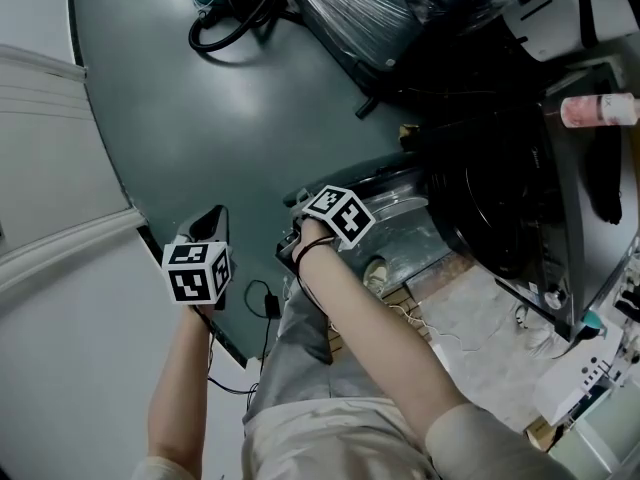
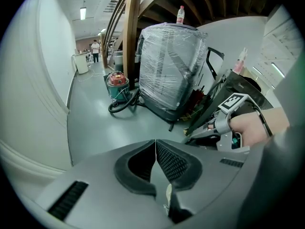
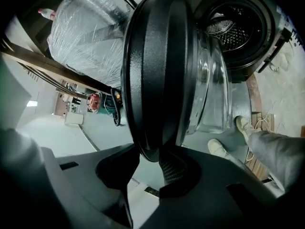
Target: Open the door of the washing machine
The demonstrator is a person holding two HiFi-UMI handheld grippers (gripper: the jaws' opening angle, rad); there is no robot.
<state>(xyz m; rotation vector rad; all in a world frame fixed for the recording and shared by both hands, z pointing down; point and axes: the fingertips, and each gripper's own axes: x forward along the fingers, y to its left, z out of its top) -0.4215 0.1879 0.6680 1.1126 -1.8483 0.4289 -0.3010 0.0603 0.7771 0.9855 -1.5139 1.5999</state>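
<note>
Plainly, at the left the left claw (image 2: 155,144) hangs pressed together, empty, over the floor (image 2: 95,128), well apart from the work. The right claw (image 3: 150,168), nearer, stands apart astride the rim of the door (image 3: 157,70), already swung wide, its edge running away from the claw; right of it gapes the drum (image 3: 236,27).

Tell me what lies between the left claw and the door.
Only bare floor, in the head view; the right claw straddles the rim of the door.
</note>
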